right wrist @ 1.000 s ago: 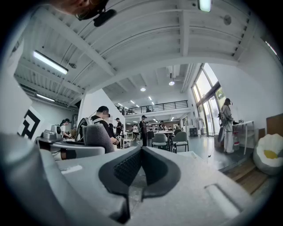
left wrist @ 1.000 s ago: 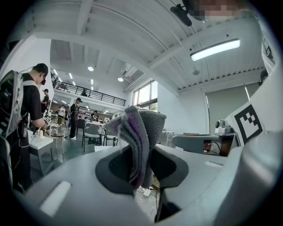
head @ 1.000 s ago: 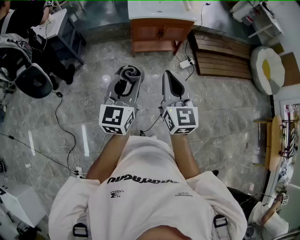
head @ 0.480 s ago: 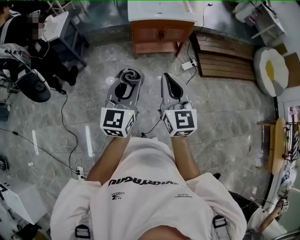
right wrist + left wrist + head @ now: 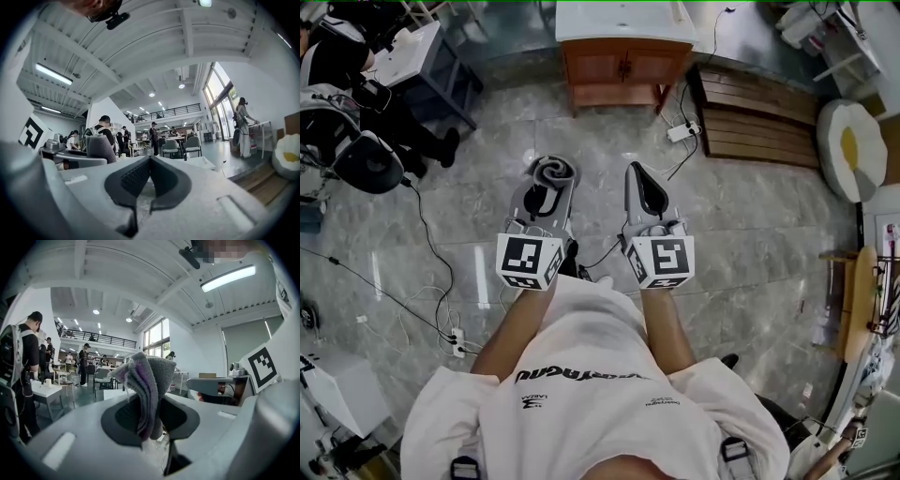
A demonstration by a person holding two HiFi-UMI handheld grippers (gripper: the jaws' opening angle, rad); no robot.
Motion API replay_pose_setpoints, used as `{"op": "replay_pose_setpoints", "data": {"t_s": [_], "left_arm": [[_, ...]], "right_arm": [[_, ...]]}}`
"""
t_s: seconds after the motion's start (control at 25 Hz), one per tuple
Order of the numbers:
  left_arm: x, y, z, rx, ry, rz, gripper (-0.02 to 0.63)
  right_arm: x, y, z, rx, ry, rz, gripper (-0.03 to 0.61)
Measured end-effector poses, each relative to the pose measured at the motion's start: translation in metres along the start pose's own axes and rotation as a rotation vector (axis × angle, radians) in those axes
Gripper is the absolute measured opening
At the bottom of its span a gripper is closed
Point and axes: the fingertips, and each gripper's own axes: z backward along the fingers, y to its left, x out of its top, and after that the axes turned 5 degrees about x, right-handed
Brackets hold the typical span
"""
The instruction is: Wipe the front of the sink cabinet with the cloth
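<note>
Since the earlier frame, both grippers have been drawn slightly lower in the head view. The brown wooden sink cabinet (image 5: 623,61) stands well apart, across the grey stone floor (image 5: 750,225). The left gripper (image 5: 549,183) carries the rolled grey-and-purple fleece cloth (image 5: 554,170), with the right gripper (image 5: 640,173) beside it.

In the left gripper view, the jaws are clamped on the upright cloth (image 5: 147,390).

In the right gripper view, the jaws are pressed together on nothing.

The approach is judged to be in hand. Next, the cloth must be brought to the cabinet doors and pressed flat.

Folded grey-purple cloth (image 5: 147,390) stands clamped, wooden sink cabinet (image 5: 623,61) well apart.
</note>
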Motion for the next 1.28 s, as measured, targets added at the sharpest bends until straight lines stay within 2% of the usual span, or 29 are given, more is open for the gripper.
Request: {"op": "replay_pose_setpoints", "data": {"t_s": [0.28,0.64,0.88,1.08,1.28], "left_arm": [[-0.017,0.024,-0.080,-0.020,0.005,0.041,0.094],[0.012,0.116,-0.244,-0.059,0.019,0.057,0.094],[0.028,0.178,-0.336,-0.082,0.031,0.090,0.095],[0.031,0.212,-0.385,-0.096,0.031,0.102,0.095],[0.020,0.232,-0.415,-0.079,0.043,0.122,0.095]], "right_arm": [[-0.019,-0.046,-0.064,-0.016,0.032,0.025,-0.003],[0.003,-0.121,-0.242,-0.055,0.012,0.010,-0.003],[0.010,-0.160,-0.342,-0.091,0.049,0.028,-0.003],[0.009,-0.181,-0.396,-0.109,0.062,0.029,-0.003],[-0.013,-0.197,-0.432,-0.102,0.106,0.028,-0.003]]}}
